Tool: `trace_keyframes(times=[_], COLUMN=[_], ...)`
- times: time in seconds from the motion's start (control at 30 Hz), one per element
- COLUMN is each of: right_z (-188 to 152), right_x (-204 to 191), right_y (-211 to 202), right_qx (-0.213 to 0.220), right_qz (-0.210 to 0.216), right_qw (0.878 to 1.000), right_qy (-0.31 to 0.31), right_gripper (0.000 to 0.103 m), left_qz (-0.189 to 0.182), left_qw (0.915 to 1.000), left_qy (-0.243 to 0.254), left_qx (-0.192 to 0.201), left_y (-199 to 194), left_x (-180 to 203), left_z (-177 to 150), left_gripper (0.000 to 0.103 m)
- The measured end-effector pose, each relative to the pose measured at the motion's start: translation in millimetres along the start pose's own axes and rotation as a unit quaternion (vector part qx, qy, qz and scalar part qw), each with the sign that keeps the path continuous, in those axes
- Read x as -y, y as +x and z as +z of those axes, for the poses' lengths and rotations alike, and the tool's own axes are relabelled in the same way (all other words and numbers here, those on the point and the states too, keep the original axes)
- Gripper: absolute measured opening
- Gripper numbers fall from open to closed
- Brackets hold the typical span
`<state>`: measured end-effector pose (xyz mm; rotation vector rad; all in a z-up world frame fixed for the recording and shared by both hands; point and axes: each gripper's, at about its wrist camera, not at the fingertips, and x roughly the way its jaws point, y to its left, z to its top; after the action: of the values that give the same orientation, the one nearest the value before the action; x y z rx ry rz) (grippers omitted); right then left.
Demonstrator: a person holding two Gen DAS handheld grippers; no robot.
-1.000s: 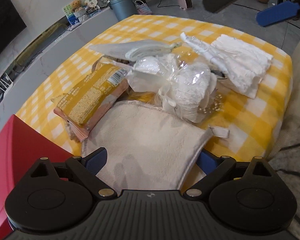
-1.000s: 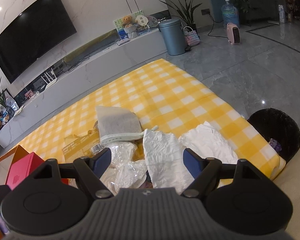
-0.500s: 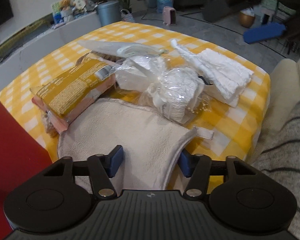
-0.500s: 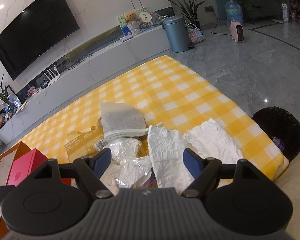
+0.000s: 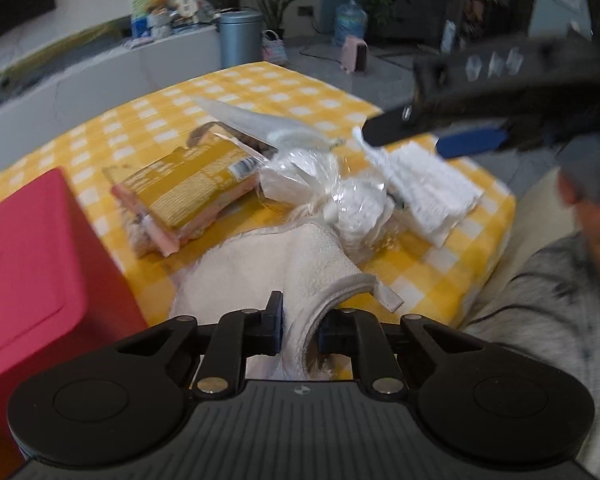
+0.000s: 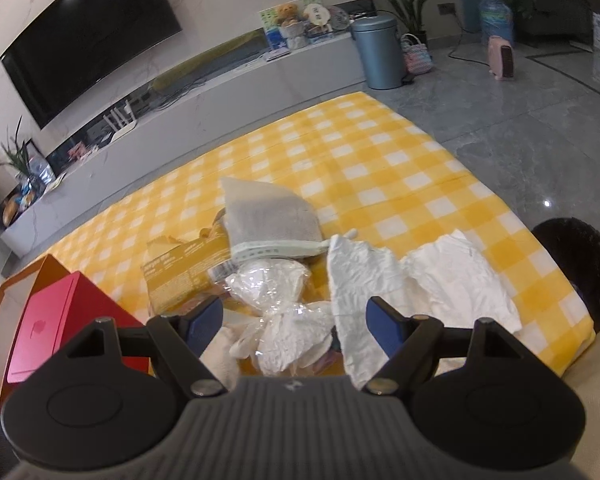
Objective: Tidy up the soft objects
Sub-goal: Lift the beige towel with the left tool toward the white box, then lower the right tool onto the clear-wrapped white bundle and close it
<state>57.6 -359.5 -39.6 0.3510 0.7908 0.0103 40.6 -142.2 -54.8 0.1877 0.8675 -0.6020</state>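
Left gripper: your left gripper [image 5: 299, 326] has its fingers drawn in on the bunched near edge of the cream terry-cloth towel [image 5: 284, 264], pinching it.
Cream towel: its gripped end is humped up between the fingers; the rest lies on the yellow-and-white checked tablecloth [image 6: 380, 152] near the table's near edge.
Right gripper: your right gripper [image 6: 294, 318] hangs above the pile with its blue-padded fingers spread wide and nothing between them; from the left wrist camera it appears blurred at upper right [image 5: 452, 136].
Clear bag: a knotted clear plastic bag of white soft material [image 6: 284, 312] sits directly under your right gripper, just beyond the towel [image 5: 352, 204].
White cloths: two crumpled white cloths [image 6: 420, 280] lie side by side toward the table's right edge.
Yellow packet: a flat mustard-yellow printed packet [image 5: 192, 188] lies left of the bag.
Grey pouch: a grey mesh pouch with a pale green band [image 6: 268, 220] rests behind the bag, toward the table's middle.
Red box: a red box [image 5: 32, 264] stands at the table's near left corner.
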Motion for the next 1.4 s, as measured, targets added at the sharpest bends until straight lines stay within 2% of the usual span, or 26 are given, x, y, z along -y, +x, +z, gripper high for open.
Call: trace_keyframes(times=[0.1, 0.2, 0.33, 0.6, 0.77, 0.87, 0.93, 1.0, 1.1, 1.3, 1.4], right_z=[1.5, 2.1, 4.0, -3.9, -4.0, -5.9, -7.1, -7.1, -7.6, -15.4, -18.6], right_x=[-7.3, -17.5, -27.6, -34.3, -33.7, -39.7, -42.6, -45.0, -50.3, -63.3, -66.5], right_y=[7.4, 16.5, 30.3, 66.1, 74.5, 65.9, 55.5, 50.7, 60.2, 93.7, 101.1], right_qx=[-0.009, -0.009, -0.008, -0.046, -0.051, -0.036, -0.014, 0.002, -0.020, -0.076, -0.089], right_qz=[0.002, -0.004, 0.015, -0.068, -0.085, -0.081, -0.073, -0.066, -0.066, -0.132, -0.140], right_qw=[1.000, 0.999, 0.999, 0.995, 0.994, 0.994, 0.995, 0.995, 0.993, 0.978, 0.973], right_qy=[-0.015, -0.034, -0.036, -0.050, -0.047, -0.064, -0.071, -0.080, -0.096, -0.145, -0.159], right_gripper=[0.078, 0.076, 0.074, 0.076, 0.076, 0.078, 0.087, 0.089, 0.089, 0.089, 0.090], left_qz=[-0.019, -0.016, -0.023, -0.042, -0.057, -0.066, -0.068, -0.068, -0.070, -0.068, -0.065], left_qw=[0.9990, 0.9968, 0.9910, 0.9810, 0.9771, 0.9742, 0.9701, 0.9667, 0.9648, 0.9626, 0.9620], left_qy=[-0.036, -0.060, -0.099, -0.142, -0.150, -0.155, -0.171, -0.184, -0.189, -0.202, -0.205], left_qx=[0.017, 0.050, 0.087, 0.125, 0.140, 0.150, 0.158, 0.164, 0.169, 0.168, 0.168], left_y=[-20.1, -39.4, -57.8, -80.7, -87.1, -92.2, -93.2, -94.9, -94.7, -93.7, -96.4], left_x=[-9.0, -15.5, -29.3, -48.5, -55.8, -58.4, -62.9, -66.6, -68.5, -74.1, -74.9], left_z=[-0.2, 0.6, 2.2, -3.2, -5.8, -9.7, -10.8, -12.9, -12.7, -15.6, -17.5], left_gripper=[0.017, 0.017, 0.017, 0.017, 0.017, 0.017, 0.017, 0.017, 0.017, 0.017, 0.017])
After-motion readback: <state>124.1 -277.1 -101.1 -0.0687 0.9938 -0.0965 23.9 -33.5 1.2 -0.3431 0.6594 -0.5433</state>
